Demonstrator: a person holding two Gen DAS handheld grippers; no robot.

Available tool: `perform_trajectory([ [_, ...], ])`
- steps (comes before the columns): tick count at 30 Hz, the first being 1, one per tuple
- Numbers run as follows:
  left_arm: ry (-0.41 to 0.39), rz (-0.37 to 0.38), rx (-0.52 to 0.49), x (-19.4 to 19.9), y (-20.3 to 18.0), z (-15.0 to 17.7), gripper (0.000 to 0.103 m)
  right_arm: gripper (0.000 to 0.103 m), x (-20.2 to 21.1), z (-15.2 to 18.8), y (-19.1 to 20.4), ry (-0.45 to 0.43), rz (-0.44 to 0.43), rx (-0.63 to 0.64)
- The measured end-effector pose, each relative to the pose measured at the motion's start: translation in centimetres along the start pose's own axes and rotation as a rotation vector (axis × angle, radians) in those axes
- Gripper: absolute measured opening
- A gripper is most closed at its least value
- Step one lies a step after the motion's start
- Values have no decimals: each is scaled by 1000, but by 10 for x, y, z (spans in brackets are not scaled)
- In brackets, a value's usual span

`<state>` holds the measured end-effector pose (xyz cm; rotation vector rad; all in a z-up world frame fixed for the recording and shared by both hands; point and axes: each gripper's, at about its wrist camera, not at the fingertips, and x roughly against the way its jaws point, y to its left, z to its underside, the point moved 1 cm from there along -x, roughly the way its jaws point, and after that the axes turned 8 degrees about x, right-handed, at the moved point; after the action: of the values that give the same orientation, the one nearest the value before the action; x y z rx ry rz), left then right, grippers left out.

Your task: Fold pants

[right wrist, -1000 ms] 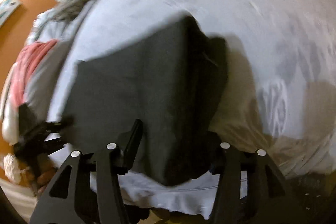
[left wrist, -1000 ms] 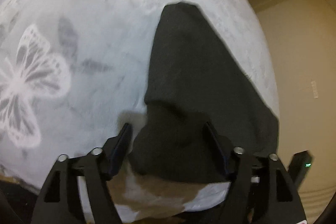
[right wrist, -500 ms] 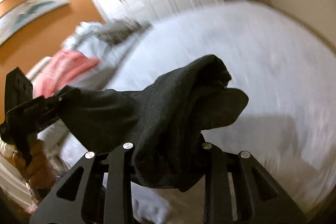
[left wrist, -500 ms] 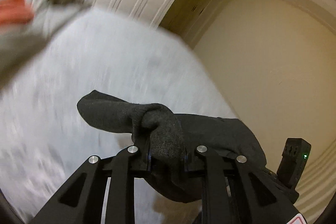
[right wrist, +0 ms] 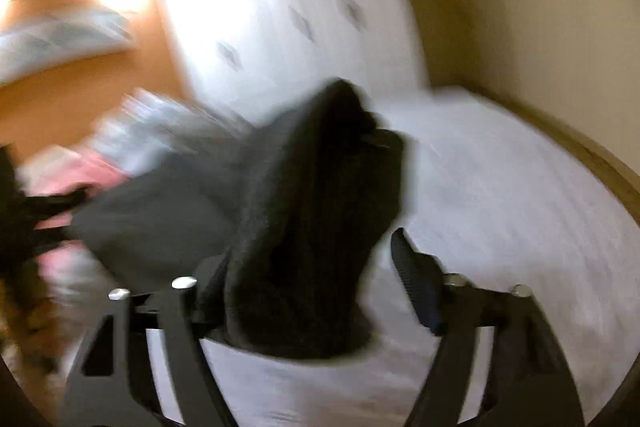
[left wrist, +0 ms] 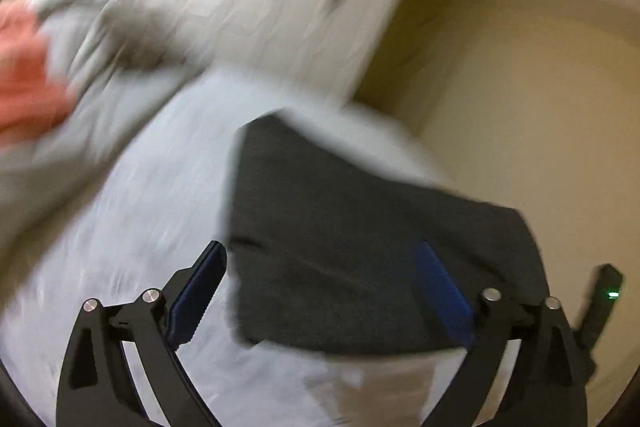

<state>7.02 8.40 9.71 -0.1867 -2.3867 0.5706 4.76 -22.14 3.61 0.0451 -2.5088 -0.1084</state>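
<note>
I fold dark pants [left wrist: 360, 247] on a bed covered with a white sheet [left wrist: 140, 227], both pictures smeared by motion. In the left wrist view the pants lie as a flat dark panel toward the right edge of the bed, running from near me toward the far edge. My left gripper [left wrist: 320, 291] has just been opening; its blue pads [left wrist: 196, 291] stand wide, clear of the cloth, which lies below and between them, so this hand has let go. In the right wrist view a bunched fold of the same dark fabric [right wrist: 312, 219] rises between the fingers of my right gripper [right wrist: 312, 291]. Those jaws have also just been opening; the right-hand pad [right wrist: 416, 283] stands off the cloth, while the left-hand one is hidden behind the fold, so I judge the grip released or all but. A heap of grey and pink laundry [left wrist: 60, 67] lies at the far left of the bed, well apart from the pants.

The fabric looks soft, limp and light, a knit that slumps and wrinkles rather than holding a crease. I judge it best taken at two corners of one edge, through all layers.
</note>
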Motion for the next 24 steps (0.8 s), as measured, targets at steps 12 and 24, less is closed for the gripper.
perform_trajectory([
  [12, 181, -245, -163, -62, 18, 129, 77, 75, -7, 92, 54, 71, 38, 163],
  [24, 146, -240, -283, -66, -4, 145, 80, 81, -18, 95, 50, 64, 88, 187],
])
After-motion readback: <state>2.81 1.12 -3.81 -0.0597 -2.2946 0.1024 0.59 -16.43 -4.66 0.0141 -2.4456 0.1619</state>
